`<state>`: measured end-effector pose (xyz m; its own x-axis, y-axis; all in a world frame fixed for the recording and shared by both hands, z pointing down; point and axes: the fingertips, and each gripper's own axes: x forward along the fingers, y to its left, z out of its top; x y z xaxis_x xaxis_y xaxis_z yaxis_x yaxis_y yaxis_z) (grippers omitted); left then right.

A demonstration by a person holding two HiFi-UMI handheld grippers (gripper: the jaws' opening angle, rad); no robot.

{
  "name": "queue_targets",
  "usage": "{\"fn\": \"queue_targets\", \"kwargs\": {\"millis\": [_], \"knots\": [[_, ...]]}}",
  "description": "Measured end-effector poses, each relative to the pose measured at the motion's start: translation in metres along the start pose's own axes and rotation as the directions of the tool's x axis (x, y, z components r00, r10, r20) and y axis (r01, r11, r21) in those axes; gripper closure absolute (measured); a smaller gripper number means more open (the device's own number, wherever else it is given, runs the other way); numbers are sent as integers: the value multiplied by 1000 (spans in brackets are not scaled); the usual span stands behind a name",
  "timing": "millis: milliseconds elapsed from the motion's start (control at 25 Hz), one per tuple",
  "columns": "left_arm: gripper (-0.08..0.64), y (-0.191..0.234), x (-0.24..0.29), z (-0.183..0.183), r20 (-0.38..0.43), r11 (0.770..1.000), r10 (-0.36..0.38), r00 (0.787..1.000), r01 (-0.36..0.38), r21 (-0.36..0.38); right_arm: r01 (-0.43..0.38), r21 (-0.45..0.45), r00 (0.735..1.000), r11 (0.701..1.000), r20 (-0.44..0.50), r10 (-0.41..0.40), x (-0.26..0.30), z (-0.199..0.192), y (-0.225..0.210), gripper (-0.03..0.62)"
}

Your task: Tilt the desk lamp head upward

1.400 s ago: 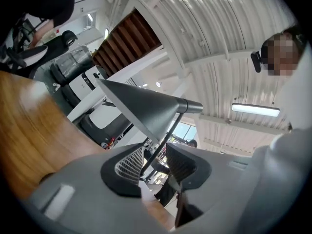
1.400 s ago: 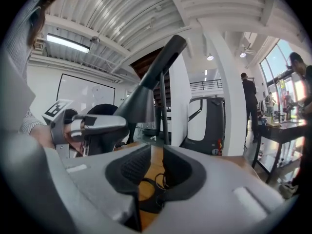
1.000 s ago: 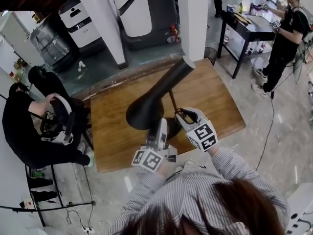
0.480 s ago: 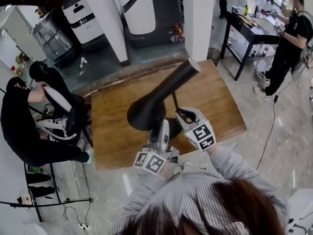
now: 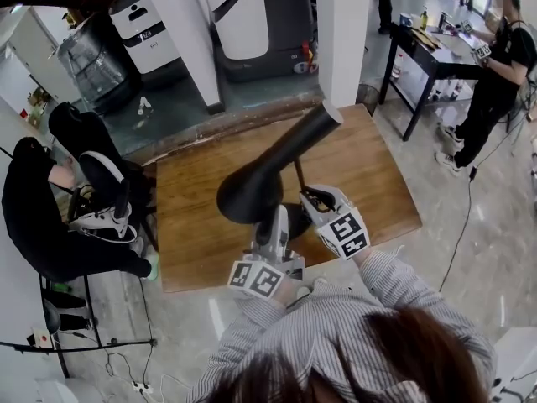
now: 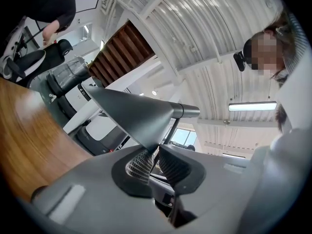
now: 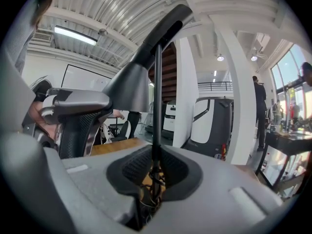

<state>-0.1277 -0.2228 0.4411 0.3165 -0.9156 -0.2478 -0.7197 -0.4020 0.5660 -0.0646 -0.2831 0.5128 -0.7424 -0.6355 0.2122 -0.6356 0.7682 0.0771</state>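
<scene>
A black desk lamp stands on the wooden table. Its cone-shaped head points down and to the left. My left gripper reaches up from below, and its jaws are closing with the lower rim of the head pinched between the ribbed pads. My right gripper sits just right of it, low on the lamp. It is shut on the thin upright stem, which runs between its pads. The left gripper also shows at the left of the right gripper view, under the head.
The table's front edge is close to my body. A white pillar and grey machines stand behind the table. A black bench with a standing person is at the back right. Another person crouches at the left. A cable lies on the floor.
Both grippers and the lamp keep nearly the same places in the head view. The crouching person at the left has shifted with the white and black gear.
</scene>
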Motion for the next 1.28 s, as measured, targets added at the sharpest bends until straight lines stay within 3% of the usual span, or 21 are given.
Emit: {"fn": "queue_targets", "kwargs": {"millis": [280, 560, 840, 1280], "knots": [[526, 3, -1, -1, -2, 1000, -17, 1000, 17, 25, 0, 14, 1000, 1000, 16, 0, -1, -1, -2, 545], [526, 8, -9, 28, 22, 993, 8, 1000, -11, 120, -13, 10, 1000, 1000, 7, 13, 1, -2, -2, 545], [526, 9, -13, 42, 39, 992, 28, 999, -33, 125, -24, 14, 1000, 1000, 5, 24, 2, -2, 0, 545], [525, 5, -20, 104, 113, 958, -20, 993, -14, 288, -19, 24, 1000, 1000, -4, 19, 2, 1, -1, 545]]}}
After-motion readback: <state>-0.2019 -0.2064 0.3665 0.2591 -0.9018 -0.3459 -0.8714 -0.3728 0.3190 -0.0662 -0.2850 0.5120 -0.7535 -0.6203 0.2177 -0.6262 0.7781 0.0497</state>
